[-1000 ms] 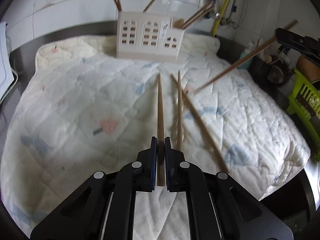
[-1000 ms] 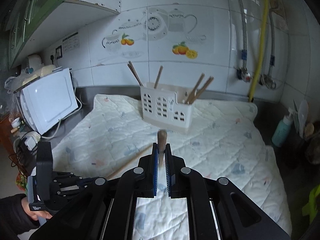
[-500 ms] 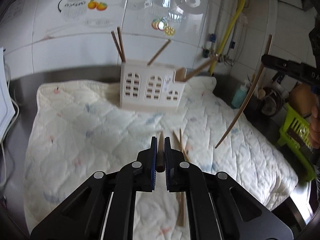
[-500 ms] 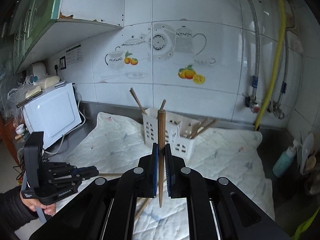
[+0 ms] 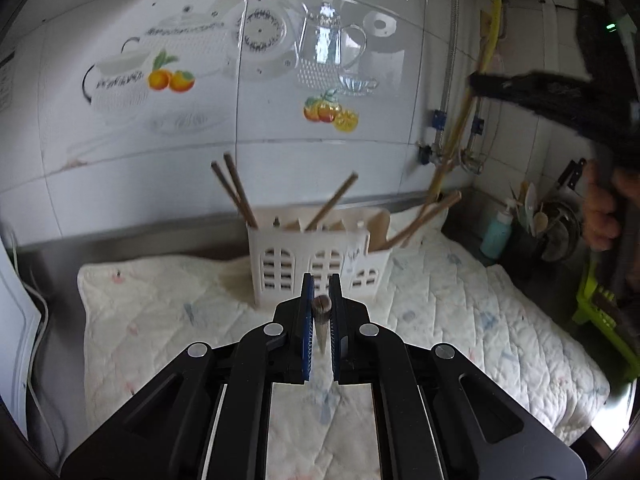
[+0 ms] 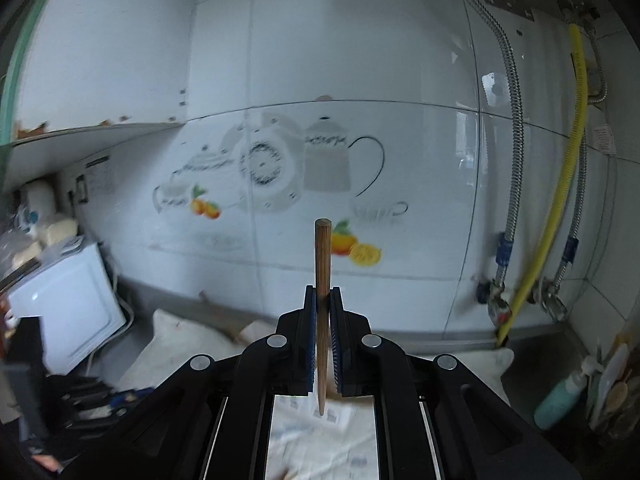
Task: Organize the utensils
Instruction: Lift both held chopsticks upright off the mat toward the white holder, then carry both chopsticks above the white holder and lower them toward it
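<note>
1. Your left claw (image 5: pixel 320 312) is clamped narrow on a wooden chopstick (image 5: pixel 322 318); you see it nearly end-on, its butt between the blue pads and its tip pointing down.
2. Your right claw (image 6: pixel 322 320) is likewise pinched on a second chopstick (image 6: pixel 322 264), which stands upright, its blunt end well above the pads and its thin tip below them.
3. Just beyond your left claw stands the white utensil holder (image 5: pixel 316 256), with arched cut-out windows, on a quilted cloth (image 5: pixel 460 312) that covers the worktop.
4. The holder has compartments: two dark chopsticks (image 5: pixel 234 188) lean in the left one, a single chopstick (image 5: pixel 332 200) leans in the middle, and two more (image 5: pixel 424 216) slant out of the lower right one.
5. In the right wrist view the holder is almost wholly hidden behind the claw.
6. At the right of the left view your right hand (image 5: pixel 604 216) grips its blurred black tool.
7. A teal pump bottle (image 5: pixel 496 232) stands by a pot of spoons in the corner.
8. No brand or label can be read; the wall tiles (image 5: pixel 168 80) carry only teapot and fruit pictures.
</note>
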The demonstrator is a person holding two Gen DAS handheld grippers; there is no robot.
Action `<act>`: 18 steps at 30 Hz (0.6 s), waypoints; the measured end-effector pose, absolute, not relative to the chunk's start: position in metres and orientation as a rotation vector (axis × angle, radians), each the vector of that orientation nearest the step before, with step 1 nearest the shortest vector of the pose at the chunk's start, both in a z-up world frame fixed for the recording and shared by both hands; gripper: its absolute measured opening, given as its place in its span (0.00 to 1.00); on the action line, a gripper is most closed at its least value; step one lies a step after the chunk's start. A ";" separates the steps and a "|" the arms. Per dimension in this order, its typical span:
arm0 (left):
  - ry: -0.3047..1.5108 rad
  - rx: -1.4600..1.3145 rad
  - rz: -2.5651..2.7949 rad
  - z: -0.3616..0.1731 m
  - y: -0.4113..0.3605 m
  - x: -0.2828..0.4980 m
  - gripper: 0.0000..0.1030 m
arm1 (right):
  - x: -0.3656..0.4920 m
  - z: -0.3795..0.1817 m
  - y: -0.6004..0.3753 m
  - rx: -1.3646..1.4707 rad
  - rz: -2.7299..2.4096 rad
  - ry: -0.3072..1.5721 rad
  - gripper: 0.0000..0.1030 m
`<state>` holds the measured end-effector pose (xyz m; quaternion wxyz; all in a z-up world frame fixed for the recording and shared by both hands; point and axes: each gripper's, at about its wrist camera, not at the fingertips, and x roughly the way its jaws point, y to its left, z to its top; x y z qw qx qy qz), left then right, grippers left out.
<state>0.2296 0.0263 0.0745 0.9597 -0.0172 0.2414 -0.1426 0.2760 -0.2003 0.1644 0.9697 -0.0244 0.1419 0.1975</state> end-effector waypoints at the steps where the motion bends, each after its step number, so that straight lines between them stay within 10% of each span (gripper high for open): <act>1: 0.480 -0.032 -0.290 0.078 0.027 0.232 0.05 | 0.288 0.163 -0.198 -0.044 0.387 0.285 0.06; 18: 0.185 0.014 -0.222 0.198 0.017 0.283 0.05 | 0.355 0.097 -0.174 -0.072 0.379 0.423 0.06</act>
